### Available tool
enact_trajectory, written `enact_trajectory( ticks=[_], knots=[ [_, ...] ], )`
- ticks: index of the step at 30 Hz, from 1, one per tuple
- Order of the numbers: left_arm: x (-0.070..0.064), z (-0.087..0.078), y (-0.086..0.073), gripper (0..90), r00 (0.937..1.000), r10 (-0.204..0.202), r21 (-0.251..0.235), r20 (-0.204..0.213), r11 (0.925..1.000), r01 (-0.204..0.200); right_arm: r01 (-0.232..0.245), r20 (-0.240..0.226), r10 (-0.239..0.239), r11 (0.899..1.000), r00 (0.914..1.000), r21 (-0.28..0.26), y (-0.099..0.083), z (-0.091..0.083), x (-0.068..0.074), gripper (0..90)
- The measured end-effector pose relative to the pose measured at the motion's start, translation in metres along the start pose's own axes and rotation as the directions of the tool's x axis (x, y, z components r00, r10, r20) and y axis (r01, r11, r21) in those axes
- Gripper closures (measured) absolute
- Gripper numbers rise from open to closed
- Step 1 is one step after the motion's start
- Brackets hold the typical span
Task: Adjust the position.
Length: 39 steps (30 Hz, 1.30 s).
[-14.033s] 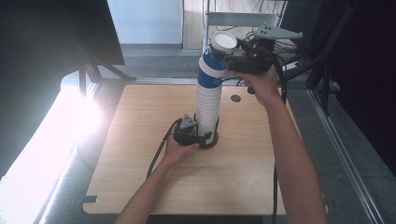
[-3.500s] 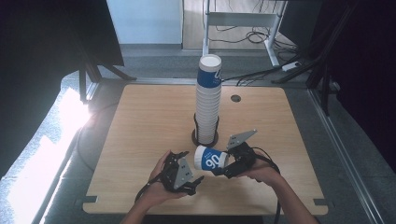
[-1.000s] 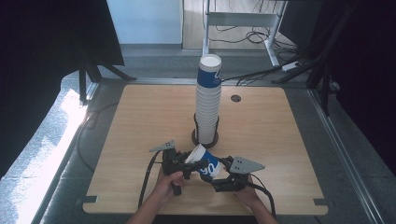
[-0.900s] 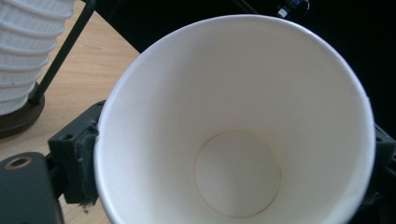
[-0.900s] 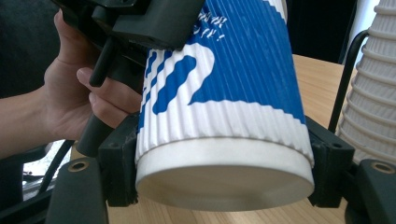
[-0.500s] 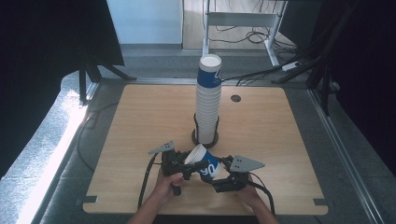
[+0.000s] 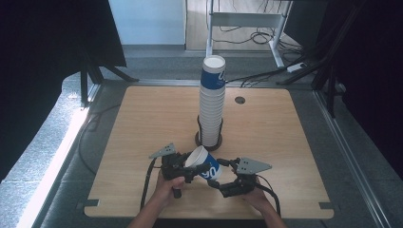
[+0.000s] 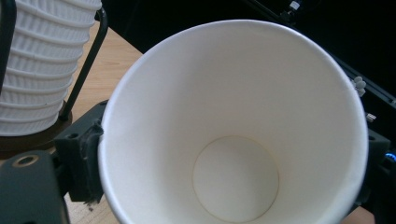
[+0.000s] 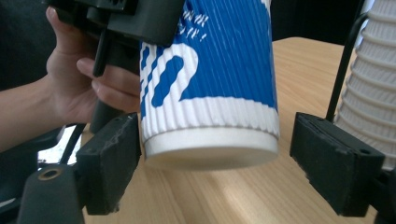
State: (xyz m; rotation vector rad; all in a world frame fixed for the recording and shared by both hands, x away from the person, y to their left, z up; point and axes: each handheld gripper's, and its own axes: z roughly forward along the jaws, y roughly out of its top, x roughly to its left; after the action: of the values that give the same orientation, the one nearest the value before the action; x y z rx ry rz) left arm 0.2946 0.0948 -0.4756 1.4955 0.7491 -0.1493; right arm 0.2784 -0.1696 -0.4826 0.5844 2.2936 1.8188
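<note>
paper cup (image 7: 203, 163) tilted over the table's 6 o'clock edge, mouth toward 10 o'clock, clamped at the rim in left gripper (image 7: 183, 167); right gripper (image 9: 217, 184) jaws apart, flanking its base.

The high view looks forward and down from above the person's side, taking in the whole worktop (image 7: 142, 123) from a distance, with floor and cabling beyond its far edge. The left gripper view sits very close, staring straight into the open mouth of the blue-and-white cup (image 8: 233, 135). The right gripper view looks nearly level along the worktop (image 9: 261, 196) at the same cup's (image 9: 210, 88) base and ribbed side, also at close range. All 3 views share that cup (image 7: 203, 164) and the cup stack (image 7: 211, 109), which stands at the edge of both gripper views (image 8: 37, 70) (image 9: 373, 84).
</note>
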Motion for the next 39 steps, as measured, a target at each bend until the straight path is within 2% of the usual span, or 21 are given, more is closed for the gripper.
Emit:
enact_trajectory(
  ticks=[6, 12, 14, 17, 20, 21, 22, 25, 27, 28, 29, 32, 34, 36, 39],
  knots=[
    [-0.008, -0.003, 0.005, 12.5, 0.9975, 0.063, 0.011, -0.034, 0.9980, -0.062, 0.003, -0.002, -0.003, 1.000, 1.0000, 0.021, 0.000, -0.005, 0.001, 14.6],
    [-0.012, -0.006, 0.009, 12.5, 0.9929, 0.104, 0.014, -0.058, 0.9945, -0.104, -0.003, 0.002, 0.003, 1.000, 1.0000, 0.021, 0.000, -0.009, 0.000, 14.6],
    [-0.013, -0.007, 0.010, 12.6, 0.9894, 0.124, 0.022, -0.075, 0.9922, -0.123, -0.003, 0.005, 0.003, 1.000, 1.0000, 0.023, 0.000, -0.011, 0.000, 14.6],
    [-0.016, -0.008, 0.012, 12.6, 0.9788, 0.171, 0.046, -0.113, 0.9849, -0.167, -0.005, 0.009, 0.005, 1.000, 1.0000, 0.029, -0.001, -0.013, -0.001, 14.5],
    [-0.019, -0.008, 0.013, 12.7, 0.9649, 0.219, 0.074, -0.145, 0.9748, -0.210, -0.003, 0.015, 0.002, 0.999, 0.9999, 0.042, -0.001, -0.014, -0.002, 14.2],
    [-0.021, -0.008, 0.014, 12.7, 0.9549, 0.246, 0.095, -0.166, 0.9679, -0.233, 0.000, 0.018, 0.000, 0.999, 0.9998, 0.047, -0.001, -0.015, -0.002, 14.1],
    [-0.023, -0.007, 0.014, 12.8, 0.9490, 0.260, 0.108, -0.178, 0.9637, -0.244, 0.003, 0.022, -0.004, 0.998, 0.9998, 0.056, -0.002, -0.015, -0.002, 14.0],
    [-0.029, -0.007, 0.015, 14.2, 0.9208, 0.323, 0.155, -0.219, 0.9431, -0.294, 0.014, 0.030, -0.016, 0.997, 0.9994, 0.078, -0.002, -0.014, -0.001, 13.7],
    [-0.032, -0.007, 0.015, 14.3, 0.9123, 0.345, 0.168, -0.221, 0.9348, -0.313, 0.022, 0.031, -0.025, 0.996, 0.9992, 0.091, -0.003, -0.012, -0.001, 13.7],
    [-0.033, -0.007, 0.015, 14.3, 0.9126, 0.347, 0.173, -0.216, 0.9336, -0.314, 0.023, 0.029, -0.026, 0.995, 0.9992, 0.096, -0.003, -0.011, 0.000, 13.7],
    [-0.034, -0.005, 0.015, 14.3, 0.9100, 0.354, 0.184, -0.215, 0.9299, -0.319, 0.023, 0.025, -0.026, 0.995, 0.9994, 0.097, -0.003, -0.010, 0.001, 13.7],
    [-0.036, -0.002, 0.013, 14.3, 0.8939, 0.387, 0.216, -0.227, 0.9150, -0.341, 0.035, 0.019, -0.038, 0.994, 0.9991, 0.107, -0.002, -0.005, 0.004, 13.7],
    [-0.037, 0.000, 0.012, 14.3, 0.8794, 0.415, 0.241, -0.233, 0.9007, -0.361, 0.046, 0.015, -0.048, 0.993, 0.9987, 0.111, -0.001, -0.004, 0.005, 13.7],
    [-0.040, 0.001, 0.012, 14.4, 0.8554, 0.458, 0.273, -0.243, 0.8784, -0.392, 0.057, 0.015, -0.059, 0.991, 0.9982, 0.120, -0.001, -0.003, 0.006, 13.7],
    [-0.044, 0.003, 0.011, 14.4, 0.8290, 0.501, 0.305, -0.248, 0.8525, -0.424, 0.063, 0.015, -0.066, 0.990, 0.9977, 0.126, -0.002, -0.002, 0.007, 13.7]
  ],
)
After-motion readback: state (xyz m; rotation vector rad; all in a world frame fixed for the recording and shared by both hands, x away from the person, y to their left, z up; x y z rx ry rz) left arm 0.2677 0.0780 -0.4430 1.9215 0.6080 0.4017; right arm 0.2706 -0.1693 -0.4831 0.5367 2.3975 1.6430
